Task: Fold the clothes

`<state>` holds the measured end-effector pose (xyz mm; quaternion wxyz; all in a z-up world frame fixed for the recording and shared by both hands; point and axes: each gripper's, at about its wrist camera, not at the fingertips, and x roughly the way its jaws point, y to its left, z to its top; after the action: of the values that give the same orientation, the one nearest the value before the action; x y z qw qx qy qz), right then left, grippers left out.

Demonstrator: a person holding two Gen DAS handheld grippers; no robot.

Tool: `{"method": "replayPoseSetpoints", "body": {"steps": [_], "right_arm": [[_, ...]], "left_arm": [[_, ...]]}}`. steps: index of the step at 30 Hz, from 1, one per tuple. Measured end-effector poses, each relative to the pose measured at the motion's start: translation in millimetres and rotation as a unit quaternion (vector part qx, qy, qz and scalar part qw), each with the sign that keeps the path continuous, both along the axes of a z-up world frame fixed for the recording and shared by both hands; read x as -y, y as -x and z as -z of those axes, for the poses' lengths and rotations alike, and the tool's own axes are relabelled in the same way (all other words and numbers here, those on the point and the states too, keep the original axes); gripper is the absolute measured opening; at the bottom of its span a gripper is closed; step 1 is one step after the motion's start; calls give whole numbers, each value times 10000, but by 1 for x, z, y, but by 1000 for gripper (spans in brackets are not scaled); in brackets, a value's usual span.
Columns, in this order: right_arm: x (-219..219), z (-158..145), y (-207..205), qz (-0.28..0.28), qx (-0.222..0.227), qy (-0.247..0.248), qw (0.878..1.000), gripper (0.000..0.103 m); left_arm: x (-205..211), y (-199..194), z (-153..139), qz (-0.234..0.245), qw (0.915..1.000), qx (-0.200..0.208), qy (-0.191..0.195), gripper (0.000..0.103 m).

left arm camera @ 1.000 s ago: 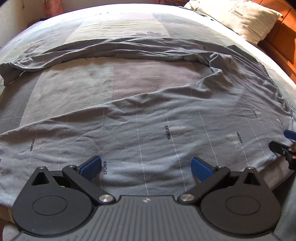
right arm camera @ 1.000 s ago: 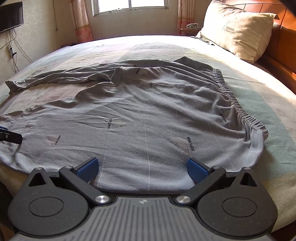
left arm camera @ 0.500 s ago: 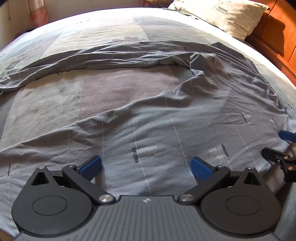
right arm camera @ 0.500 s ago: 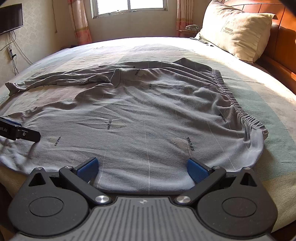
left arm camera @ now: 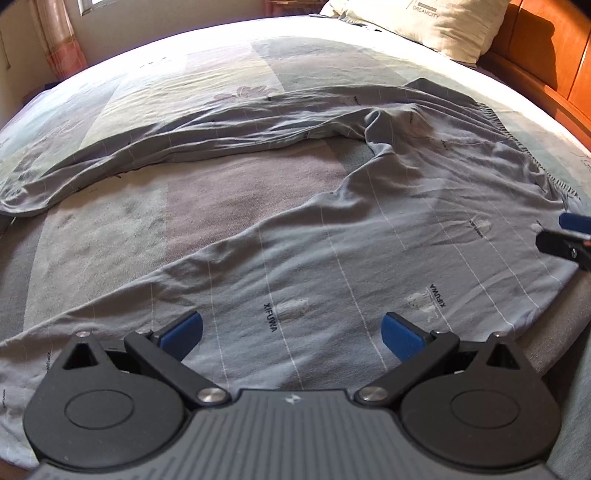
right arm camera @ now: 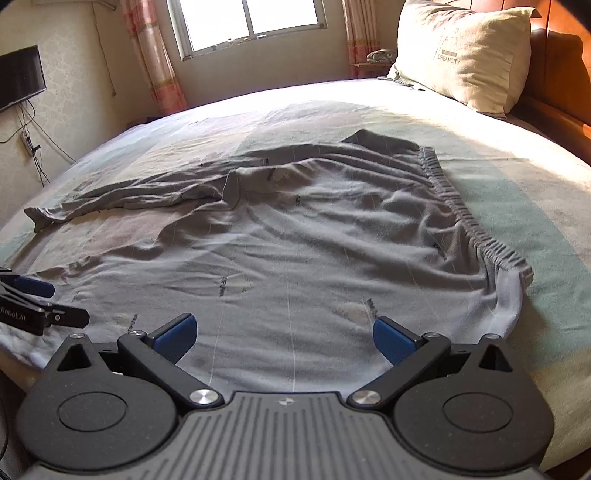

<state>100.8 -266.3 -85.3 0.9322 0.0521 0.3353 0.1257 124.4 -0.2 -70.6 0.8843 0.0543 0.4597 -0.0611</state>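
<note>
1. Right wrist view shows a wide bed (right arm camera: 517, 192) filling most of the frame, covered by a sheet in pale green, grey and cream blocks, with sunlight across its far side.
2. A pair of grey trousers (right arm camera: 303, 251) lies spread on the bed, thin pale stripes running along the cloth and small dark lettering printed in places. The near leg lies across the front edge of the bed; the far leg (left arm camera: 155, 147) stretches away to the left, wrinkled, with bare sheet between the two.
3. The gathered elastic waistband (right arm camera: 461, 218) runs along the right side of the trousers.
4. A cream pillow (right arm camera: 465, 55) leans against the orange wooden headboard (left arm camera: 546, 48) at the far right corner.
5. A window (right arm camera: 251, 22) with pink curtains sits behind the bed, and a dark screen (right arm camera: 20, 77) hangs on the left wall.
6. The left gripper (left arm camera: 291, 334) hovers over the near leg, its blue-padded fingers spread wide, holding nothing.
7. The right gripper (right arm camera: 282, 334) hovers over the seat area near the bed's front edge, fingers likewise spread apart and empty.
</note>
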Motion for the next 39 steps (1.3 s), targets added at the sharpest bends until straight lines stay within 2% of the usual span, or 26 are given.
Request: {"method": "replayPoseSetpoints", "body": {"steps": [3,6,10,14,19,22,25,27,31,35,39], "right_arm": [[15,-8,-29,146,98,58,9998,103],[36,5,-53,260,-289,-159,9991,103],[57,16,-56,92,-528,-395,9978,103],[72,-2,-71,-48,-761,-600,9953,103],[74,-37,-120,-476,-485,-788,9946,103],[55,-49,-158,-885,-371,-784,9923,103],[23,-52,-192,-1247,-237,-510,9906,103],[4,-51,-210,-1421,-213,-427,9887,103],[-32,-45,-243,-1799,-188,-333,9829,103],[-72,-34,-271,-2208,-453,-37,9743,103],[-109,-23,-281,-2755,-895,-132,9570,103]], "left_arm": [[7,0,-12,234,9996,134,98,102],[16,-5,-17,387,9988,167,245,102],[27,-16,-15,639,9972,50,396,102],[36,-29,-10,901,9932,-77,736,102],[32,-42,-3,776,9936,-106,815,102],[15,-49,-2,532,9952,-92,822,102],[-6,-58,-5,368,9950,-98,924,102],[-19,-70,-9,458,9948,-98,905,102],[-41,-110,-16,788,9951,132,587,102],[-68,-157,-12,802,9948,281,569,102],[-96,-187,-2,679,9956,321,557,102]]}}
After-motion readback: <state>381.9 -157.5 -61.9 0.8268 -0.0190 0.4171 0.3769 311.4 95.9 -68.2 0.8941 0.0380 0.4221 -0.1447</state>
